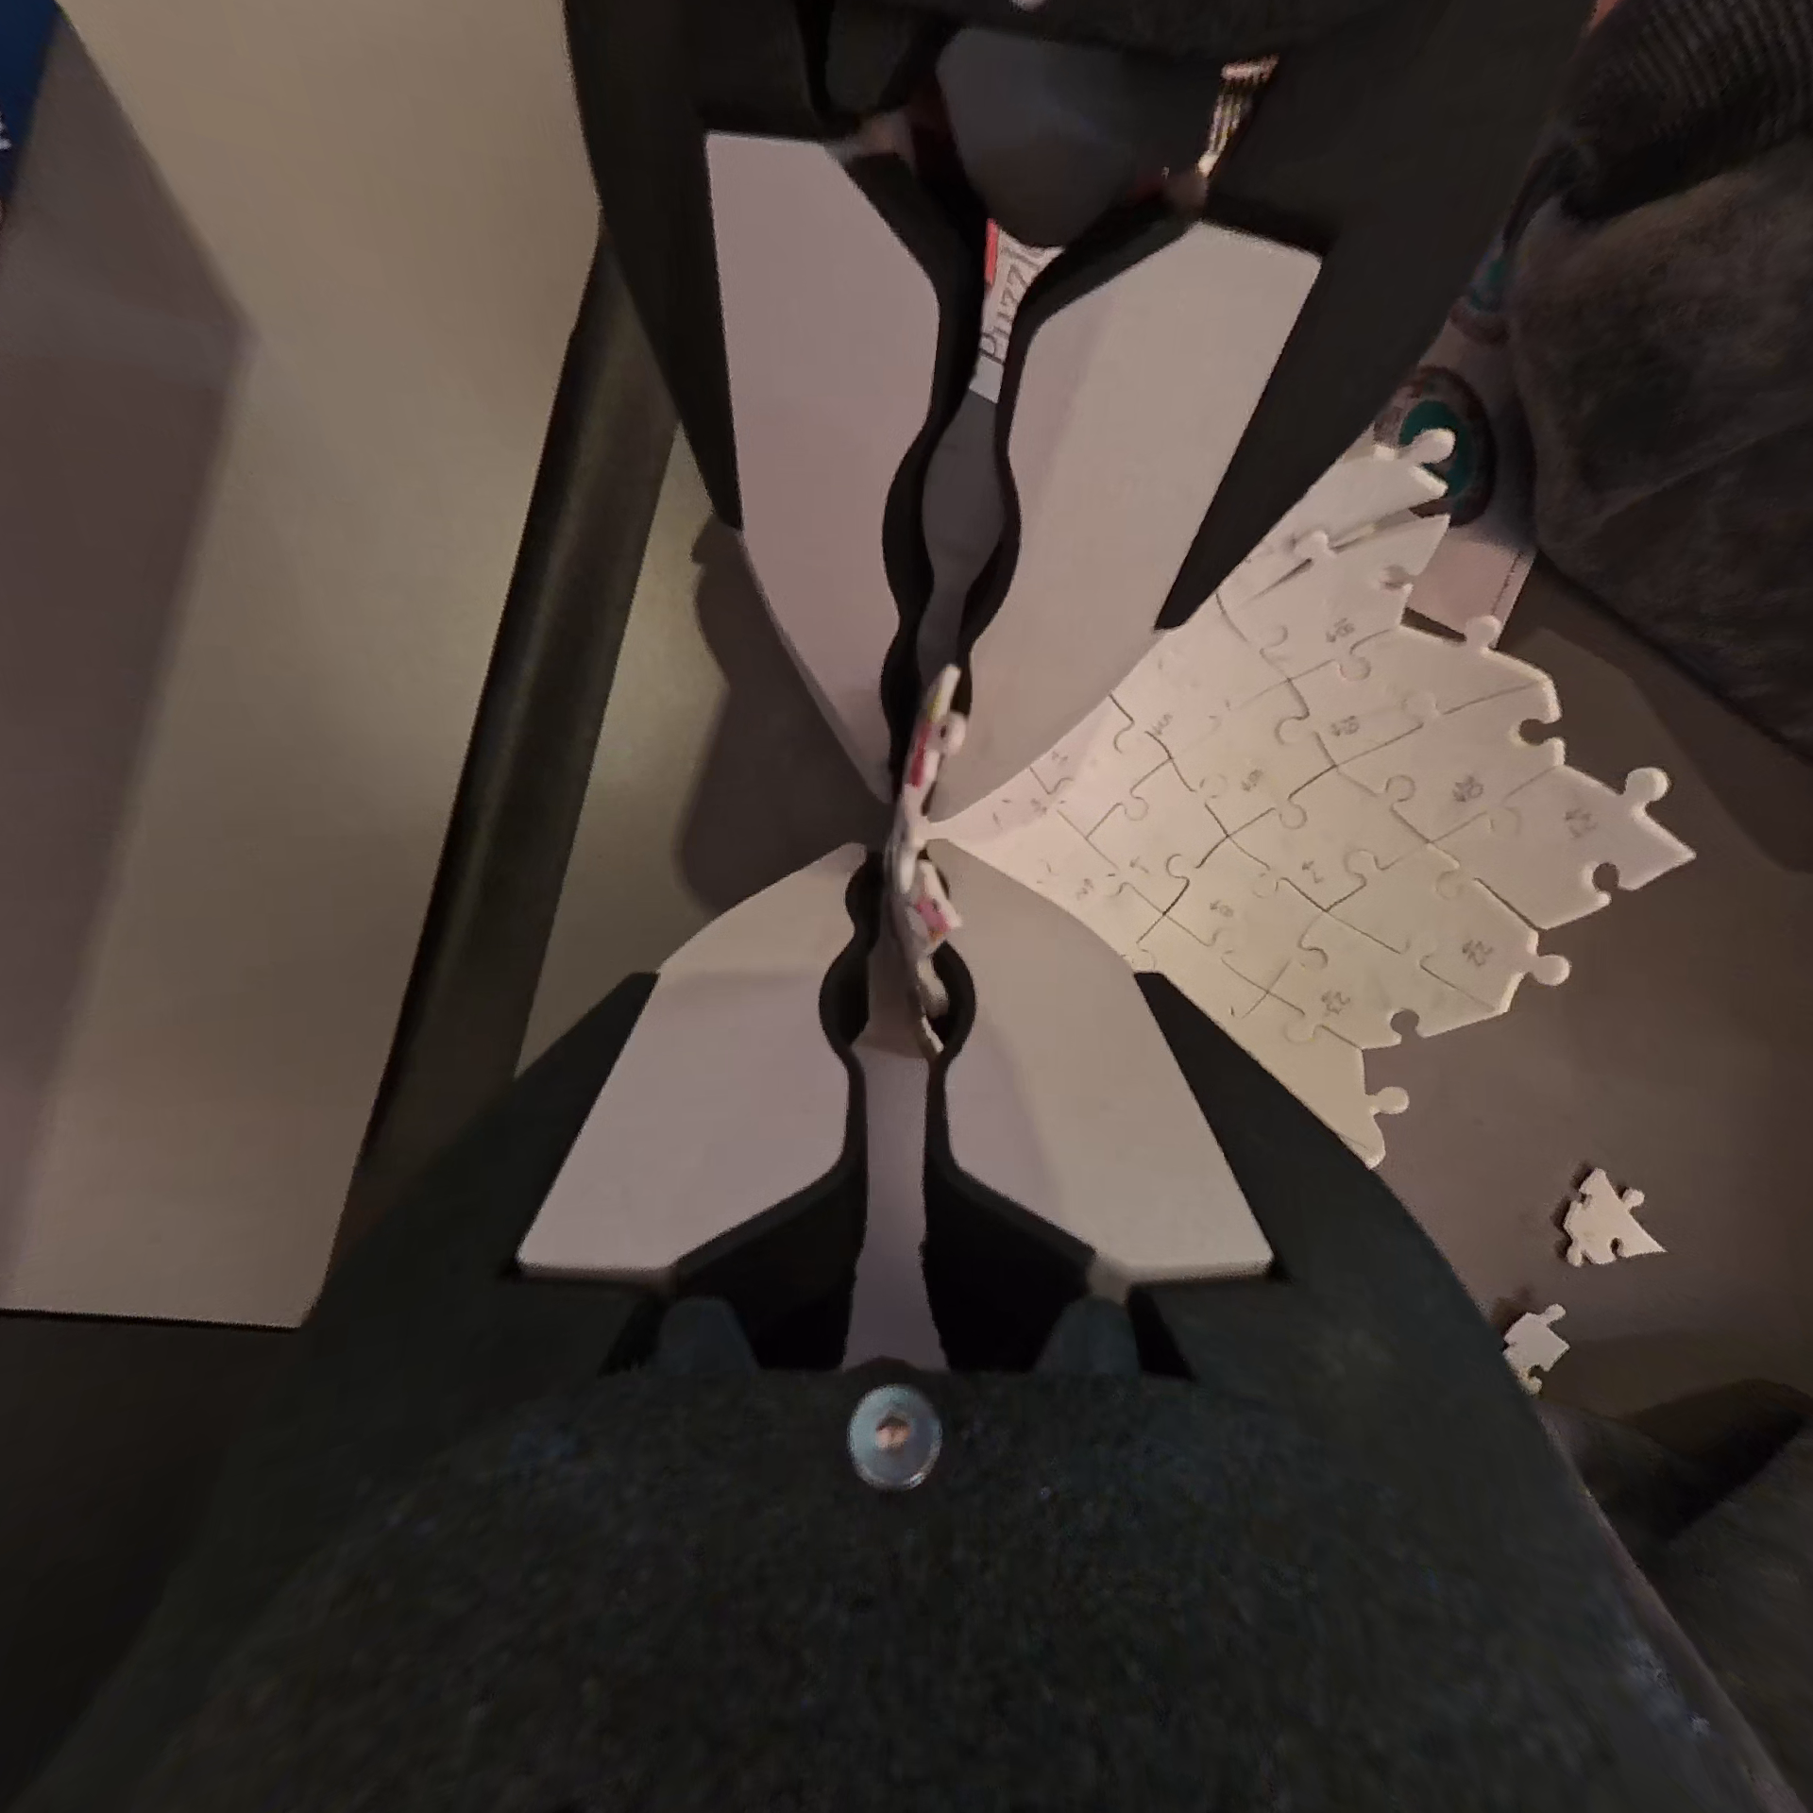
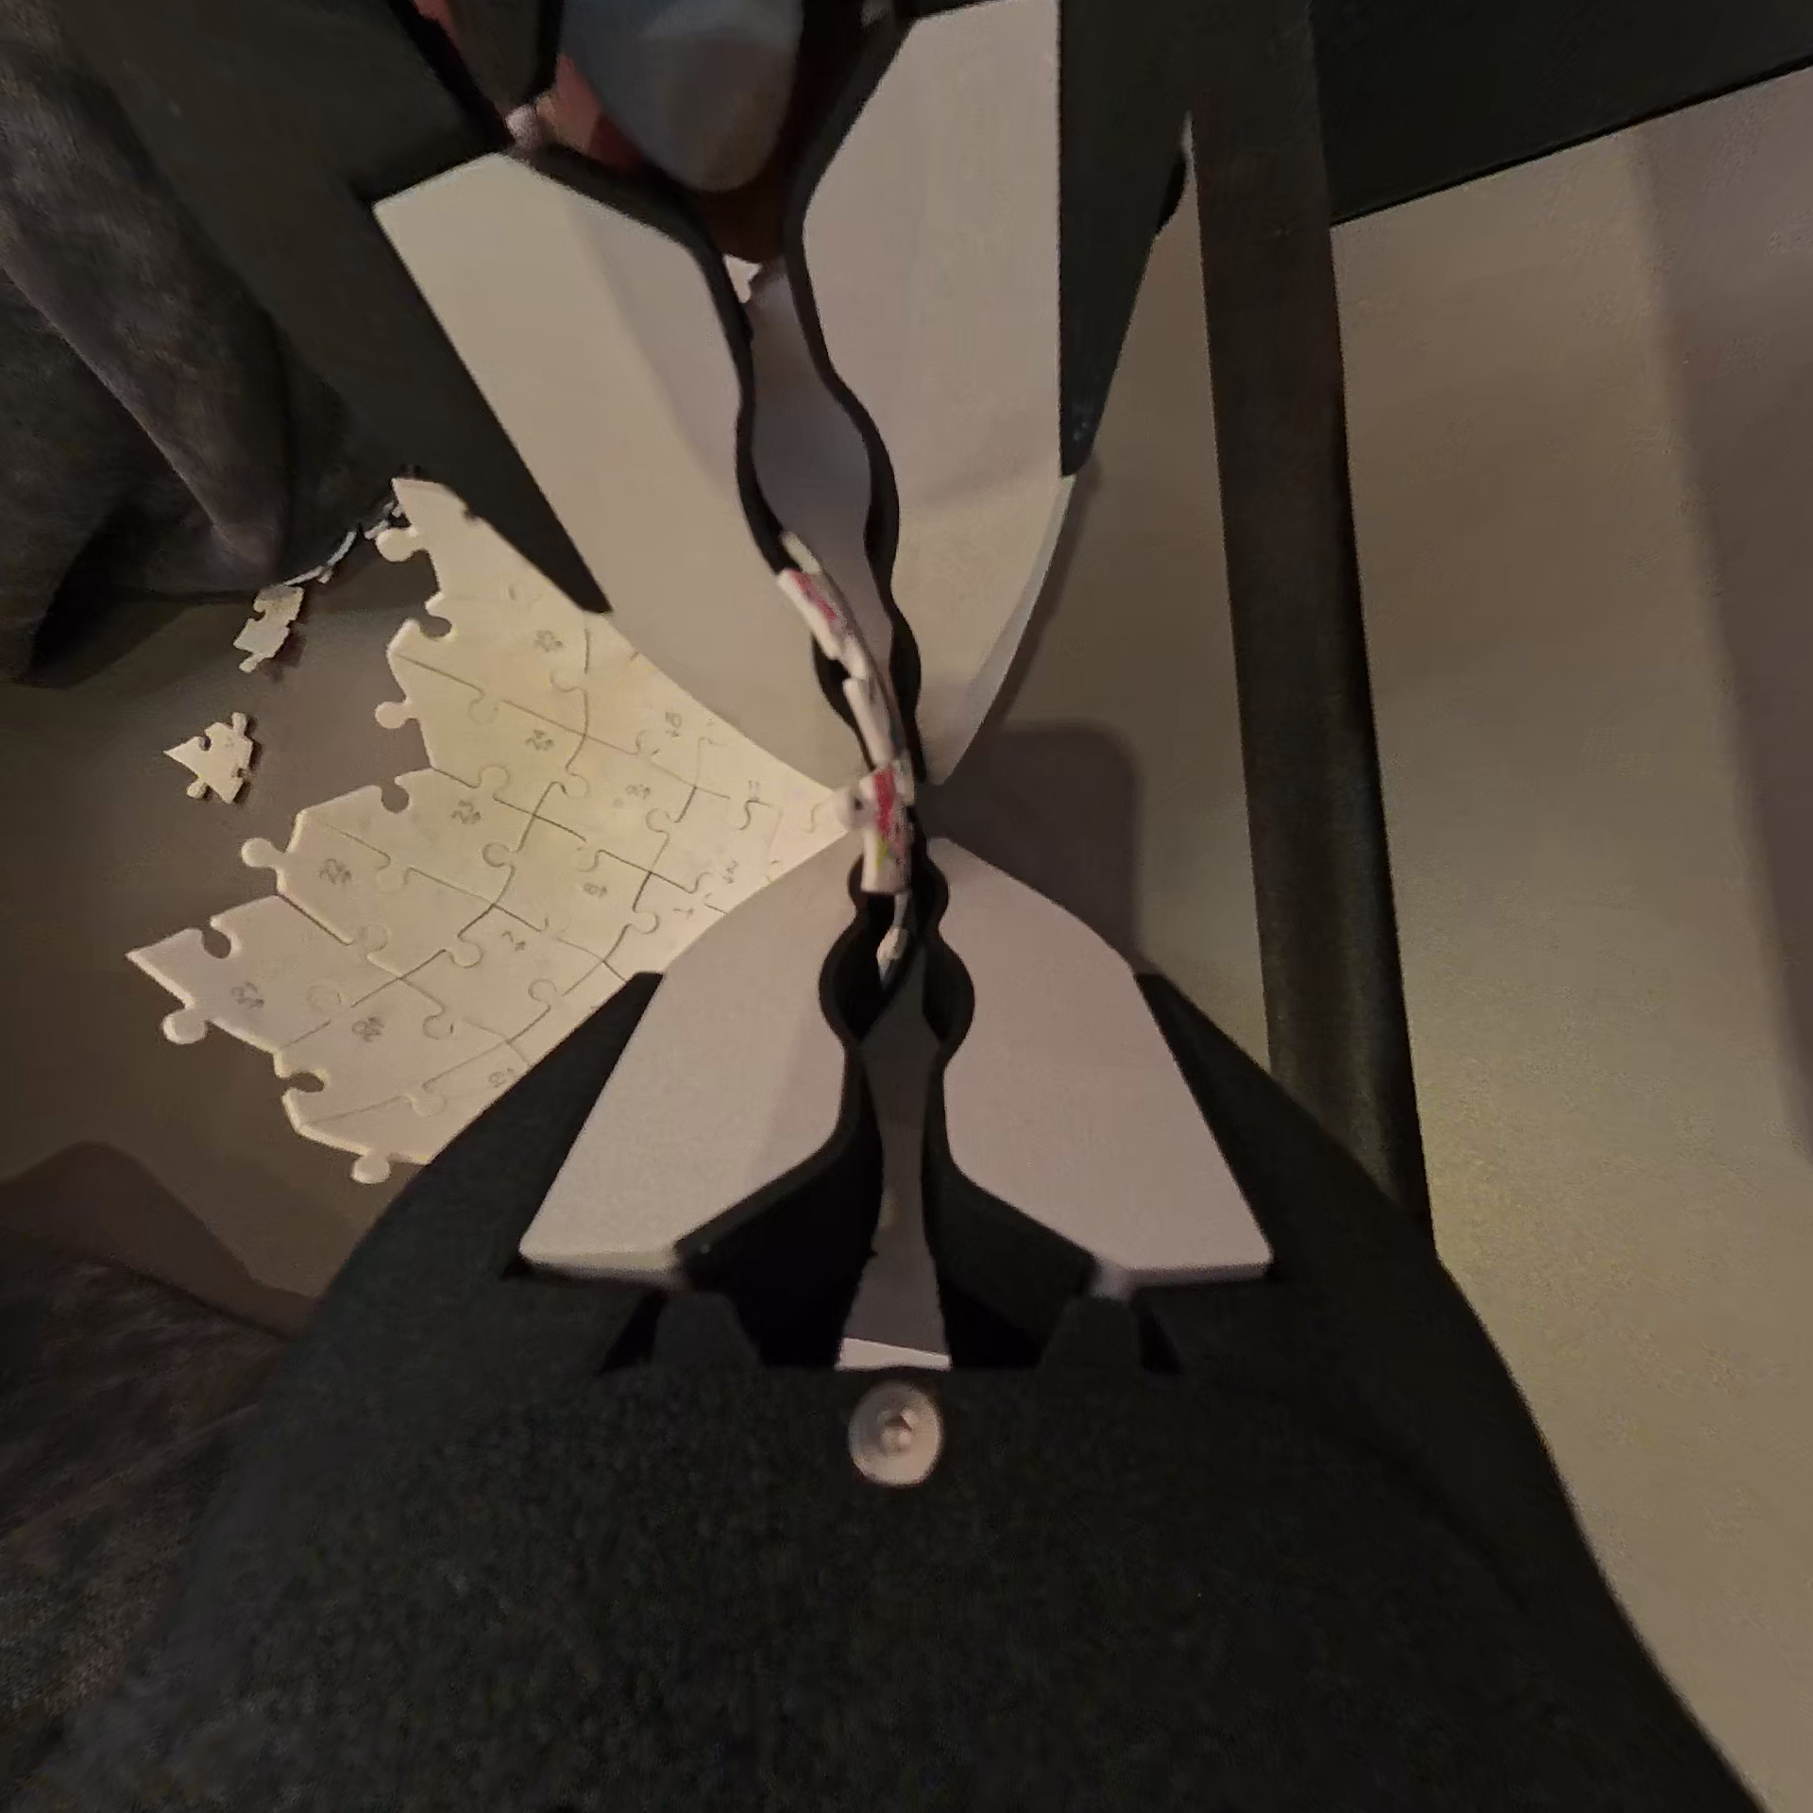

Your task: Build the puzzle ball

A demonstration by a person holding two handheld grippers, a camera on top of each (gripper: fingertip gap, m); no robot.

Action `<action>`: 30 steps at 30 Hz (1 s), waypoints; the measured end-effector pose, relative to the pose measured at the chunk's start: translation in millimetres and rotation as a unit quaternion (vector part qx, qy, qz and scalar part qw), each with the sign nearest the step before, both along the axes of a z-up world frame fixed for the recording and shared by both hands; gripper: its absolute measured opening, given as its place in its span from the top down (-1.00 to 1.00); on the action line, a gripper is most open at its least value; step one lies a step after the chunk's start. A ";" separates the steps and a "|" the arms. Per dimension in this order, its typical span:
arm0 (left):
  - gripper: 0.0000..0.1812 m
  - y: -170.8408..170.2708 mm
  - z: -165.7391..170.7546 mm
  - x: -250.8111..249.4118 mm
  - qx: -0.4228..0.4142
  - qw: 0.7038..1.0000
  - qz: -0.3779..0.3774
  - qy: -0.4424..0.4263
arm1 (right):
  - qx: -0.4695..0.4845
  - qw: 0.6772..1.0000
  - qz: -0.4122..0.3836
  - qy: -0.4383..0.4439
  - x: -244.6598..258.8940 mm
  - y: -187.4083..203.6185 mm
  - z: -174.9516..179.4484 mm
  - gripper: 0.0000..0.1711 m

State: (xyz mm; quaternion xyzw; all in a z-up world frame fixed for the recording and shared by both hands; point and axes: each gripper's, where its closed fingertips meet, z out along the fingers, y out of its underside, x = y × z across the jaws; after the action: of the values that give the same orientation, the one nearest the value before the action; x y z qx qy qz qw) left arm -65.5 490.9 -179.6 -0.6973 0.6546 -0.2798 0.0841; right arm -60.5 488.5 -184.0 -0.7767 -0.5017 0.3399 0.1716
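Note:
A curved section of joined puzzle pieces, white numbered underside up, fans out to the right in the left wrist view and to the left in the right wrist view. Its printed edge stands upright between both grippers. My left gripper comes from below and is shut on that edge. My right gripper is shut on the same edge. Each gripper shows in the other's view, coming from the top, tip to tip with it. Two loose pieces lie on the dark surface beside the section, also seen in the right wrist view.
A dark post stands beside a pale wall; it also shows in the right wrist view. Grey fabric bounds the far side of the puzzle. A teal round object lies under the section's far corner. Left tips and right tips are each some 7 cm from the dark post.

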 end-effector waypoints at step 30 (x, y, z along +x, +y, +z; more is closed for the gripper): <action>0.73 1.5 21.8 -30.5 0.000 1.000 0.011 0.022 | 0.087 0.996 0.000 0.007 0.9 9.5 16.9 0.97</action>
State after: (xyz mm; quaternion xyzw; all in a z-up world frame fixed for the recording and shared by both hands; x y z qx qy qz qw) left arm -96.1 492.3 -157.9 -0.7109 0.6483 -0.2630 0.0727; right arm -59.7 498.0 -167.0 -0.7564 -0.5284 0.3001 0.2420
